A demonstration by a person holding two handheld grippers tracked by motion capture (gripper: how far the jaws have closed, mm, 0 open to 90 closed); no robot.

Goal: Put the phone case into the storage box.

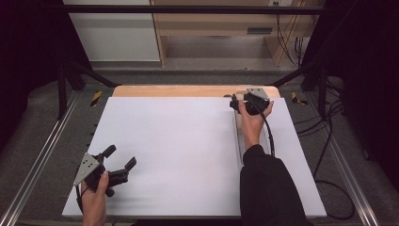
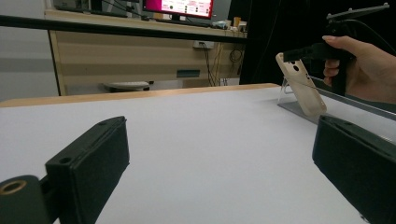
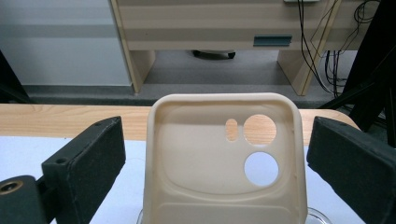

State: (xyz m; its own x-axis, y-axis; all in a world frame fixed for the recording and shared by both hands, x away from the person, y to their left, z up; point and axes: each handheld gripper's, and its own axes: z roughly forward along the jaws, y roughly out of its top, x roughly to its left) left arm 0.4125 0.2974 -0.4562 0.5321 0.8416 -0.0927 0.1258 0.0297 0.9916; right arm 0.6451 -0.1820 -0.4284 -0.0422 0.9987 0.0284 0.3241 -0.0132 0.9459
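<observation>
A cream phone case (image 3: 223, 161), propped on a clear stand (image 2: 299, 105) at the table's far right, was framed untouched between the right gripper's (image 1: 248, 104) open jaws, so closing seemed due next, while the left gripper (image 1: 109, 167) was held open near the front-left edge.

**Wide bare sheet, one obstacle at the far right**

The white table top (image 1: 179, 150) lies bare between the left gripper (image 1: 121, 157) and the right gripper (image 1: 234, 101), well apart. The only obstacle is the cream phone case (image 3: 224, 163), leaning on a clear stand (image 2: 299, 105) between the right gripper's spread jaws.
</observation>
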